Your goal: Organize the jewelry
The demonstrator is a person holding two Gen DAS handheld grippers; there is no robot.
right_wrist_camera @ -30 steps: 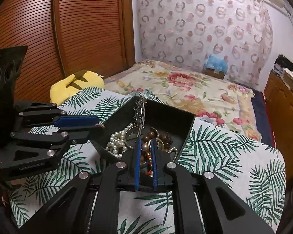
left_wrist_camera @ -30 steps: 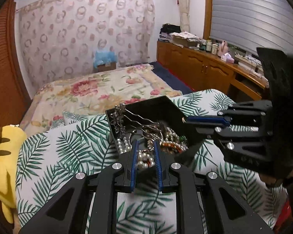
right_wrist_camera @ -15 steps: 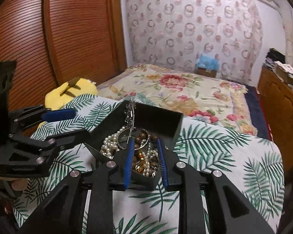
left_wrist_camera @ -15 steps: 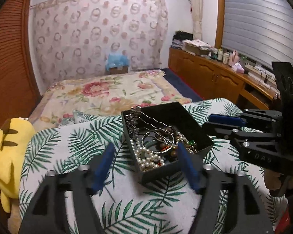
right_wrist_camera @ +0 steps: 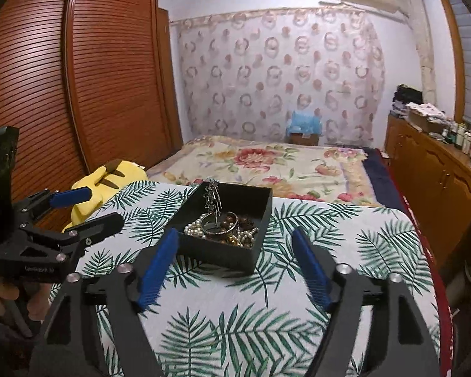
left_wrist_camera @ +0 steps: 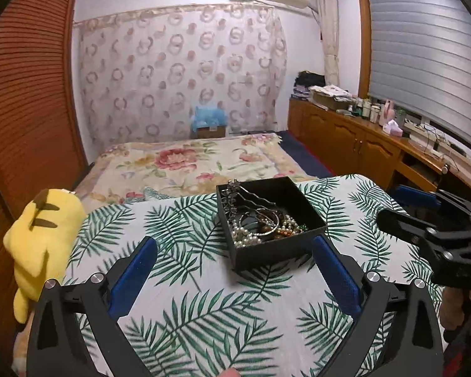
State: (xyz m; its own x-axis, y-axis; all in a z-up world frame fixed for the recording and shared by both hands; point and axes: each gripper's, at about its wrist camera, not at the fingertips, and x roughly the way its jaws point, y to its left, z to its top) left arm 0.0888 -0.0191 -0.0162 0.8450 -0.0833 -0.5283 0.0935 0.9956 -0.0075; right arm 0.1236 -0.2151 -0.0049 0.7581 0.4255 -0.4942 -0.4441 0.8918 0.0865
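Black box (left_wrist_camera: 271, 220) holds all the tangled jewelry (left_wrist_camera: 260, 224), both the left gripper (left_wrist_camera: 234, 259) and right gripper (right_wrist_camera: 234, 253) spread empty near it, so sorting looks finished or needs a fresh pinch.

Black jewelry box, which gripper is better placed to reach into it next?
Probably the right gripper: its open jaws bracket the black jewelry box closely. The left gripper is open too, but sits slightly farther back.
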